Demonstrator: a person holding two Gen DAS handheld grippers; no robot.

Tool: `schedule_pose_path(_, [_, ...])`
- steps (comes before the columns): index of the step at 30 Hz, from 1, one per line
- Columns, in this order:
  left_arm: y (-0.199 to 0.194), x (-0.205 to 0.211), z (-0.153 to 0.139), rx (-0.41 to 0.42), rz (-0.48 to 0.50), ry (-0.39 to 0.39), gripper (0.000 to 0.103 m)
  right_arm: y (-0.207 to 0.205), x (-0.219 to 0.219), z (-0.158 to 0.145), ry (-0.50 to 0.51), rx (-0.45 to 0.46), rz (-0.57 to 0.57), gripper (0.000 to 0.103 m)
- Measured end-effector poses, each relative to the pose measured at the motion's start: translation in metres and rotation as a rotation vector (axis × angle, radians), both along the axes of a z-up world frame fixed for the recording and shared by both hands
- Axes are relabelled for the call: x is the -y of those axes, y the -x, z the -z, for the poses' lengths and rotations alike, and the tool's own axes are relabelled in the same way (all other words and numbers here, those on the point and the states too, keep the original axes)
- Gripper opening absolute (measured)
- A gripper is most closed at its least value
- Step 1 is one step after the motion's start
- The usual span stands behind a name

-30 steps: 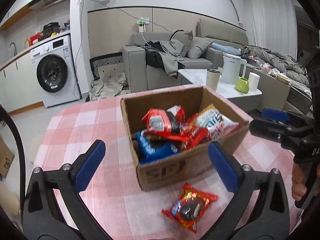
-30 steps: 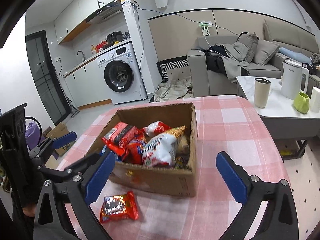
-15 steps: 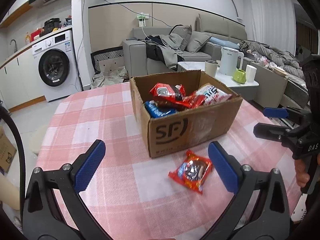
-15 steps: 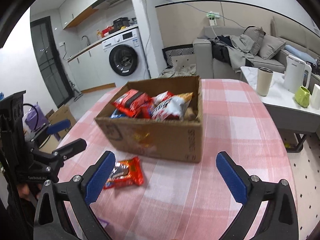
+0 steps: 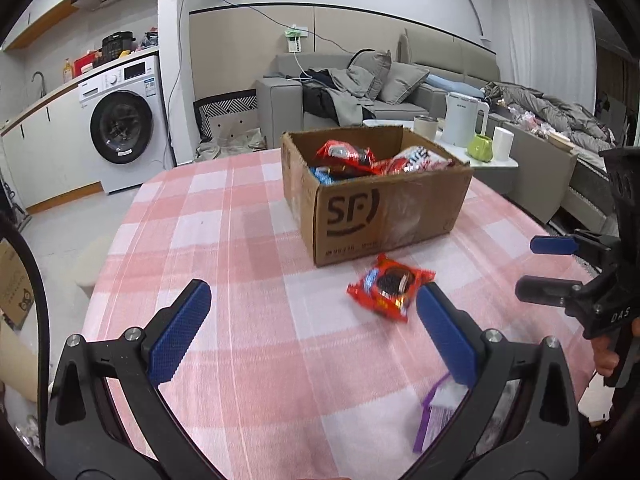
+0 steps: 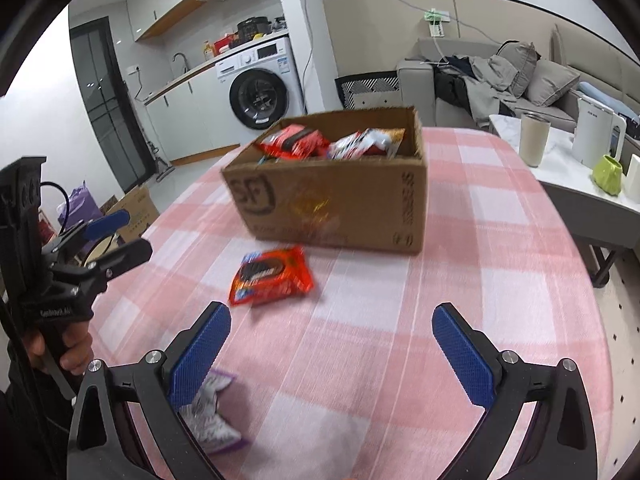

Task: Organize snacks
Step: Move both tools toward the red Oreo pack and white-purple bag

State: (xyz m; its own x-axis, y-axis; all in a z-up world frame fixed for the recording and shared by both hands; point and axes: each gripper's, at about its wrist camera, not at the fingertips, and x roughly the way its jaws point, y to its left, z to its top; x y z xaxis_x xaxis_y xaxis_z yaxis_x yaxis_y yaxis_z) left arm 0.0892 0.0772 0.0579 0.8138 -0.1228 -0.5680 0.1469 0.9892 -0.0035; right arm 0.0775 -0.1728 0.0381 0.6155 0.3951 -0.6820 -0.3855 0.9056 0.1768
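Both grippers are just hovering low over the pink-and-white checked tablecloth [image 5: 256,240] with nothing in them. The left gripper [image 5: 312,316] has its blue-padded fingers spread wide, pointing at the table with the brown cardboard box marked SF [image 5: 376,200] ahead. The right gripper [image 6: 330,344] is spread wide too, and a hand [image 6: 74,350] shows on the other tool's black handle at the left edge. The box is stuffed with red, white and blue snack packets [image 5: 360,160]. One red cookie packet [image 6: 272,276] lies flat on the cloth just in front of the box, not touching it. A purple-and-white packet [image 6: 210,416] sits near the table edge, partly behind a finger. Room behind: white washing machine [image 5: 124,120], grey sofa [image 5: 360,92] piled with clothes, side table with a white kettle [image 5: 464,120].
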Motion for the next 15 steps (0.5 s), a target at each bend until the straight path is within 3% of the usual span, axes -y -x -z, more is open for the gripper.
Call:
schedule_pose_path(10, [0.031,-0.004,0.021,-0.034,-0.007,-0.015,0.102,0.037,-0.003,0.018,-0.052,-0.020,-0.049,0.103])
schedule_pose_path(15, [0.037,-0.005,0.029,-0.044,-0.006,-0.002,0.102,0.054,-0.016,0.027,-0.020,-0.006,-0.104,0.103])
